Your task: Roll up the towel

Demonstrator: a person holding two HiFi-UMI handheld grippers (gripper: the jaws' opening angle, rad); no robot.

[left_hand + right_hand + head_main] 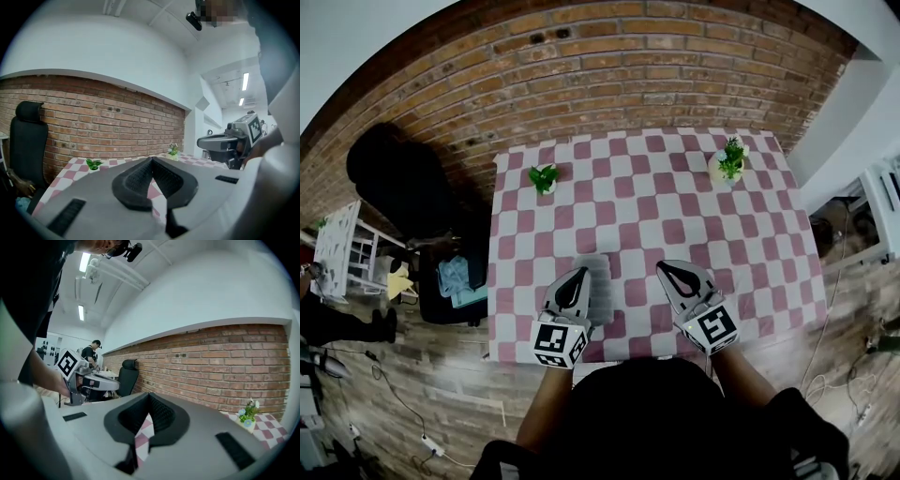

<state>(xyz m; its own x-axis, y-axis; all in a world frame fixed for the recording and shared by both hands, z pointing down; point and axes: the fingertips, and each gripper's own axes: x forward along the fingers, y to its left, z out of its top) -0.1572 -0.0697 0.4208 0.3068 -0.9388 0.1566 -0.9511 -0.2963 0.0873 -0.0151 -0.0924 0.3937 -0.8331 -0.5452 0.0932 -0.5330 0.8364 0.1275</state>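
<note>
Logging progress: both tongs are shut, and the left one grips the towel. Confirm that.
Wrong. The left tongs and right tongs are shut, but the left grip nothing, as the left gripper view shows; the towel lies on the table.

No words, numbers, brand names or signs can be read anywhere. The only print is a black-and-white pattern of squares on the cubes of the left gripper [581, 272] and the right gripper [663, 266]. These show at seven and five o'clock in the head view, and neither pattern carries letters.
</note>
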